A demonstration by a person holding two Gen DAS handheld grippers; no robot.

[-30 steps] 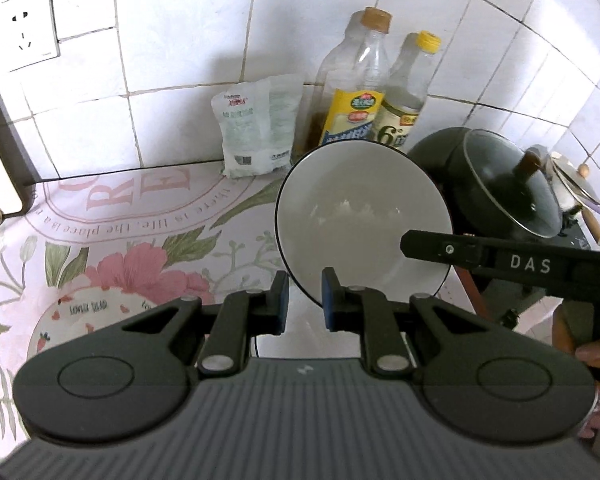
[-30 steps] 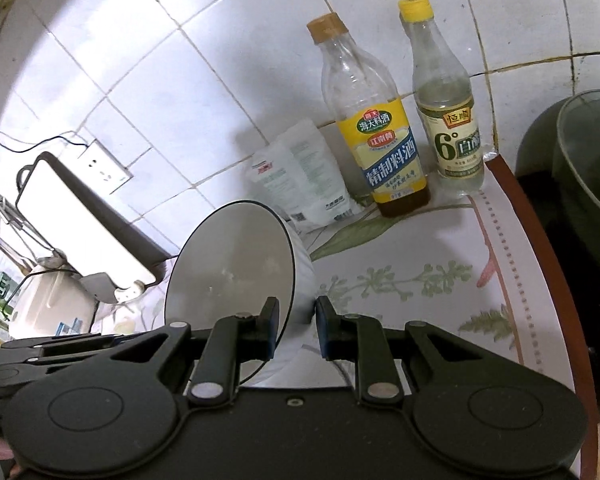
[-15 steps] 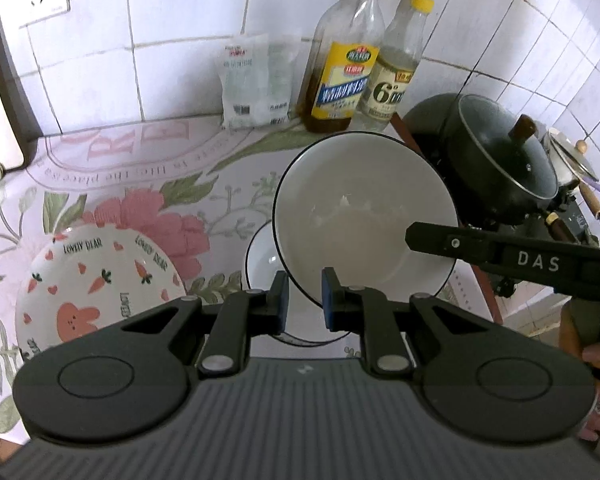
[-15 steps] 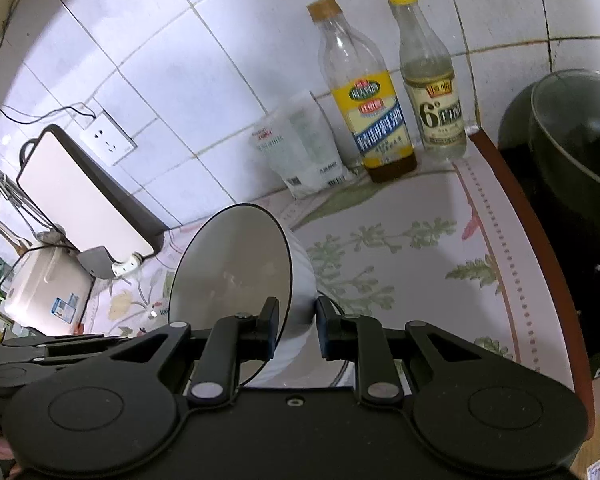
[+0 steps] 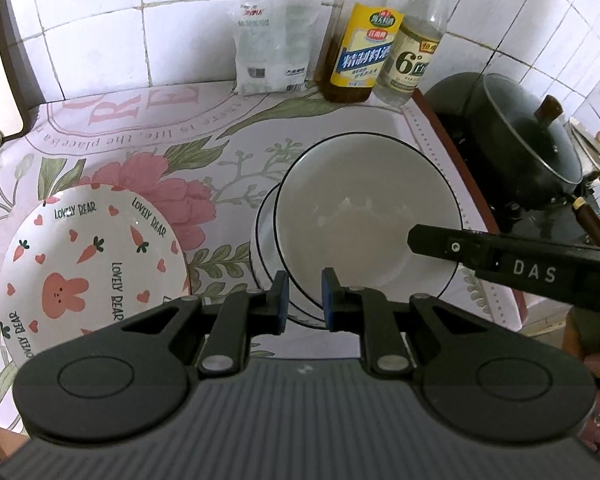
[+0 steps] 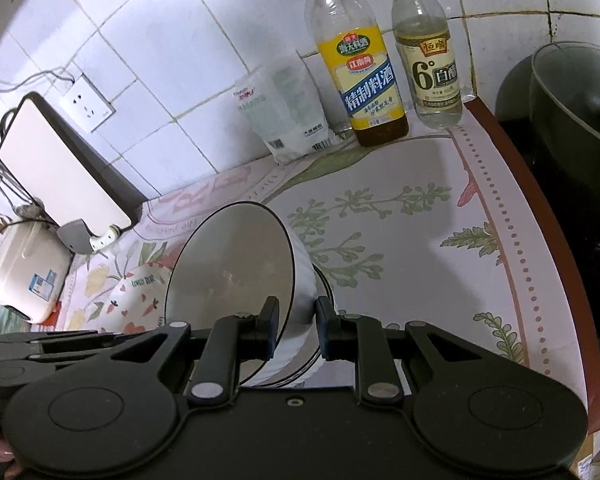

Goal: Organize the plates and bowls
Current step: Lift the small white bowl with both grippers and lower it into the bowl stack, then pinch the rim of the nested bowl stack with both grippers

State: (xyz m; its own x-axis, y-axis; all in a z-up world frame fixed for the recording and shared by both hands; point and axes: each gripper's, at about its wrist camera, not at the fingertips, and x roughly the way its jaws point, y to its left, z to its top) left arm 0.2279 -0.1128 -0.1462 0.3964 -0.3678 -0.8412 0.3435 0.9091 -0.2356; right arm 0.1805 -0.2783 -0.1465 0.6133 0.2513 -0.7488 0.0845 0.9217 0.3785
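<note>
A white bowl with a dark rim (image 5: 364, 216) is held tilted by both grippers over a second white bowl (image 5: 262, 248) on the floral counter. My left gripper (image 5: 305, 301) is shut on the bowl's near rim. My right gripper (image 6: 297, 322) is shut on the bowl's wall (image 6: 300, 280); its finger (image 5: 500, 258) shows at the bowl's right rim in the left wrist view. The bowl's inside (image 6: 228, 264) faces left there, and the lower bowl (image 6: 312, 356) peeks out beneath. A white plate with carrots and a bunny (image 5: 84, 268) lies left of the bowls and also shows in the right wrist view (image 6: 128, 300).
Two bottles (image 5: 364, 40) (image 5: 416, 44) and a white bag (image 5: 272, 44) stand against the tiled wall. A dark lidded pot (image 5: 520, 140) sits on the stove at right. A white appliance (image 6: 60, 168) and a rice cooker (image 6: 24, 272) stand at left.
Both grippers have lowered the tilted bowl toward the counter, down onto the second bowl. The bunny plate has come fully into the left wrist view.
</note>
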